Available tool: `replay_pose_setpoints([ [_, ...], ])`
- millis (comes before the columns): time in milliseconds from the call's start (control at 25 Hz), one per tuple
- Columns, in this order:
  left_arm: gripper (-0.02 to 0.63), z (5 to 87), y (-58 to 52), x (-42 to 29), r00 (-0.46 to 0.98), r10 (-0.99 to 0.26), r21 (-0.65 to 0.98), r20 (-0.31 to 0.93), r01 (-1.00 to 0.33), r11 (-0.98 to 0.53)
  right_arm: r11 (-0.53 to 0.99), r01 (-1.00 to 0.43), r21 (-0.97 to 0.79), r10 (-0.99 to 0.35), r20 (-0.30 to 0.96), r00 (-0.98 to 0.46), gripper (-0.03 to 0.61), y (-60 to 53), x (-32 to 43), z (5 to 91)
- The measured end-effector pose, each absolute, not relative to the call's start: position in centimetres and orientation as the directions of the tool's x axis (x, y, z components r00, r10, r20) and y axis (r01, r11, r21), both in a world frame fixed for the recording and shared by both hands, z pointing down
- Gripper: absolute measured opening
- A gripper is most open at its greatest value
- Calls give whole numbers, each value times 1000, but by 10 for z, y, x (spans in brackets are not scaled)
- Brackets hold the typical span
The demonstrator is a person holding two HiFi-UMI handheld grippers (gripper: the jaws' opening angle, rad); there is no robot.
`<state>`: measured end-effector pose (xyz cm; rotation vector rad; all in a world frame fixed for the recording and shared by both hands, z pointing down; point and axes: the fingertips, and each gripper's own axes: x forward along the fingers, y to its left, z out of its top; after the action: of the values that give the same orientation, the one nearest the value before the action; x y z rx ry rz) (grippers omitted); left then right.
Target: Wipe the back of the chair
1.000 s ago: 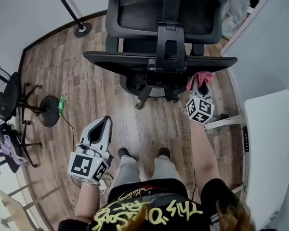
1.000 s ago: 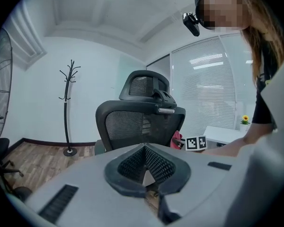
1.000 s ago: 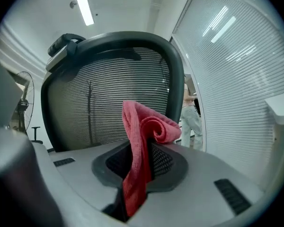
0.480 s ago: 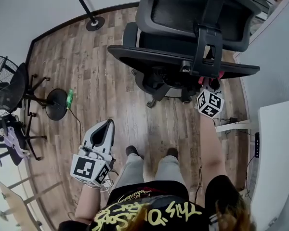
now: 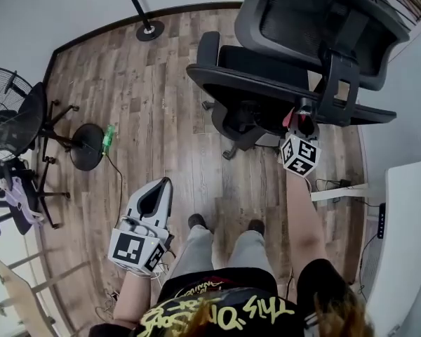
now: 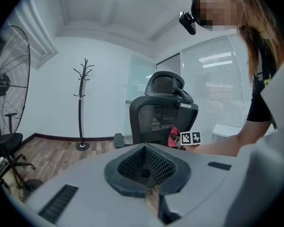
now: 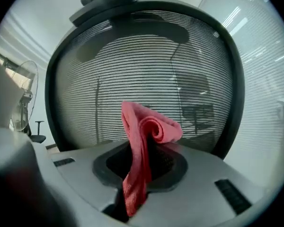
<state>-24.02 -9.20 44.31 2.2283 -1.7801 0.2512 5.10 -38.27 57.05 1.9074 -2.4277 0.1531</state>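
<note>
Black mesh chair back [image 7: 146,65] at twelve o'clock; my right tongs [image 7: 141,164] clamp a red cloth [image 7: 151,126], left tongs [image 6: 146,169] together.

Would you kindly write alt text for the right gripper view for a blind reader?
The right gripper is shut on a folded pink cloth, close in front of the black mesh chair back, which fills most of the view. A standing fan shows at far left.

Fan [image 5: 7,146] cut off at left edge, cloth [image 5: 288,118] mostly hidden — behind right gripper [image 5: 304,118]
</note>
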Motion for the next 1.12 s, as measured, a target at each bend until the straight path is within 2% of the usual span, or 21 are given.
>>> replay_pose_setpoints([
  [160,-6,443,-87,-257,212,-931,117,297,-976,-185,197,-976,-90,-974,92,-205,64,-382,37,568],
  [520,-6,444,-91,-271,237,-927,107,290,-971,-214,346,-938,-23,-936,62,-347,65,-365,-34,563],
  [1120,-6,452,-101,-281,291,-912,121,289,-956,-267,400,-916,17,-915,74,-398,65,-358,-75,561],
])
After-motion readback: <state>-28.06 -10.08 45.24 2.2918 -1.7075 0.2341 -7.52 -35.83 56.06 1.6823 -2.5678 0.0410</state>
